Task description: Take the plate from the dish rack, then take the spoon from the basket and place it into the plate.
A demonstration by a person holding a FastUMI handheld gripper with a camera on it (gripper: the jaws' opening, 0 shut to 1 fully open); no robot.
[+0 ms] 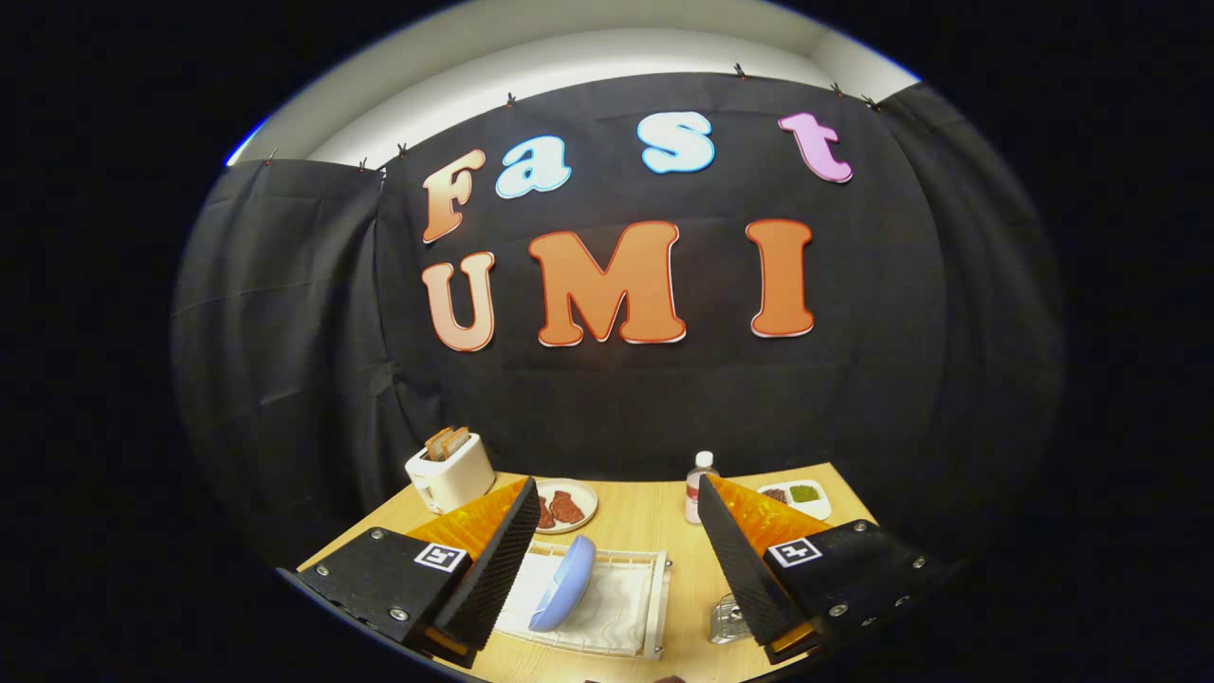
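Gripper view: we had the tongs (612, 545) spread wide and empty above the worktop's (654, 522) near edge, the blue plate (563, 596) propped on edge in the dish rack (654, 607) between them, leaning left.

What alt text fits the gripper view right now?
The gripper hangs open, jaws wide apart above a white dish rack holding a tilted blue plate. Beyond them sit a toaster, a plate of food and a bottle.
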